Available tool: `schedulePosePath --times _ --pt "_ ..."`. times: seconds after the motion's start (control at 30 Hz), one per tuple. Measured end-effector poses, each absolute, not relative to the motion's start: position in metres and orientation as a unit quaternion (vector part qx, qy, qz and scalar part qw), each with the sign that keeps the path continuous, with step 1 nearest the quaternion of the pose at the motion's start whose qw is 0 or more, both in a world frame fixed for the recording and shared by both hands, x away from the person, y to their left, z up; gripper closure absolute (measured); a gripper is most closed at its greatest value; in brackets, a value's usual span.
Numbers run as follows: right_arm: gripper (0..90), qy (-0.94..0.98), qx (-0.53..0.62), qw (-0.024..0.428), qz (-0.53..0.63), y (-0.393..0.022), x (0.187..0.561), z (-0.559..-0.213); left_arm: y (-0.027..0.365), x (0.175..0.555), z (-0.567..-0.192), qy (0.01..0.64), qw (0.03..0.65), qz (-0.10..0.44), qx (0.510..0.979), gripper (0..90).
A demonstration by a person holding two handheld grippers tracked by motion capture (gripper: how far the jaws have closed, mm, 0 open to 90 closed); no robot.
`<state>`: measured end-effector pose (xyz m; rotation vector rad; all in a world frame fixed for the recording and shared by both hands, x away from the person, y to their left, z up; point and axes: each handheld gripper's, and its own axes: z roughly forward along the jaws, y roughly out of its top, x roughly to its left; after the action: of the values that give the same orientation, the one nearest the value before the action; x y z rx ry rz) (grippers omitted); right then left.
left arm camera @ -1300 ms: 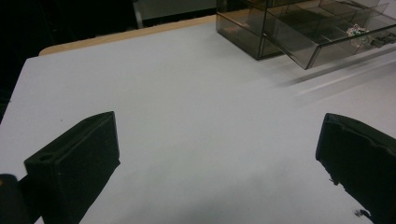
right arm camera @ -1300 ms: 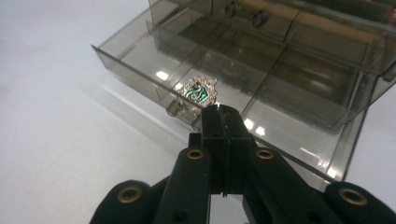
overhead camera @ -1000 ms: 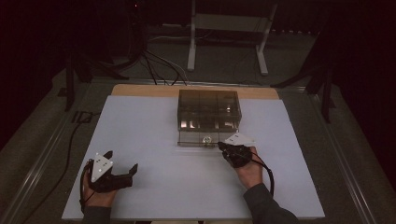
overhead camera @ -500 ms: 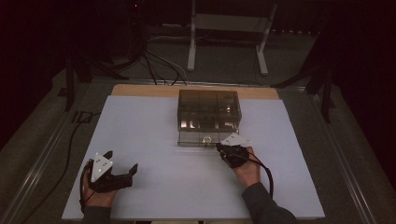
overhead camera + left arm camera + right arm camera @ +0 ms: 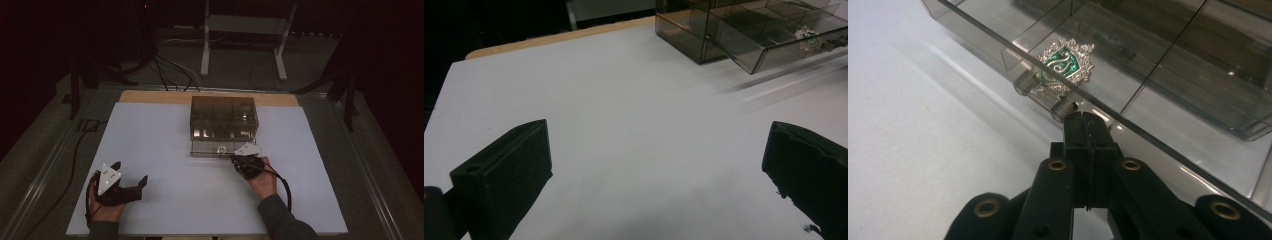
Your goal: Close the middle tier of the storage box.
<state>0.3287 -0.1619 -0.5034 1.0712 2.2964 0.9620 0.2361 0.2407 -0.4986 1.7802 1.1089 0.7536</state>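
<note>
A smoked clear plastic drawer box [image 5: 224,116] stands mid-table, its bottom drawer [image 5: 202,150] pulled out a little. Inside the drawer lies a silver and green crest badge [image 5: 1066,60], also seen from above as the badge [image 5: 219,148]. My right gripper [image 5: 1085,120] is shut, its tips against the right end of the drawer's clear handle [image 5: 1043,92], with nothing visible between the jaws. From above, the right gripper [image 5: 235,159] sits at the drawer's front right corner. My left gripper [image 5: 131,172] rests near the front left of the table, open and empty, jaws wide apart [image 5: 659,165].
The white tabletop [image 5: 165,150] spreads between the two hands. A wooden strip [image 5: 150,96] runs along its far edge. Cables [image 5: 170,70] and a stand's legs [image 5: 205,60] lie on the dark floor beyond. The box [image 5: 694,30] shows far off in the left gripper view.
My right gripper has edged a little left along the drawer front toward the handle. The left gripper has stayed put.
</note>
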Motion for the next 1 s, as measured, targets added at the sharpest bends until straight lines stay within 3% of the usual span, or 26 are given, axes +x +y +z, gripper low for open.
schedulePosePath --times 1.0 --pt "90.0 0.816 0.398 0.222 0.355 -0.161 0.3355 -0.4994 0.2408 0.236 -0.4984 0.446 0.441 0.304 0.717 0.6"
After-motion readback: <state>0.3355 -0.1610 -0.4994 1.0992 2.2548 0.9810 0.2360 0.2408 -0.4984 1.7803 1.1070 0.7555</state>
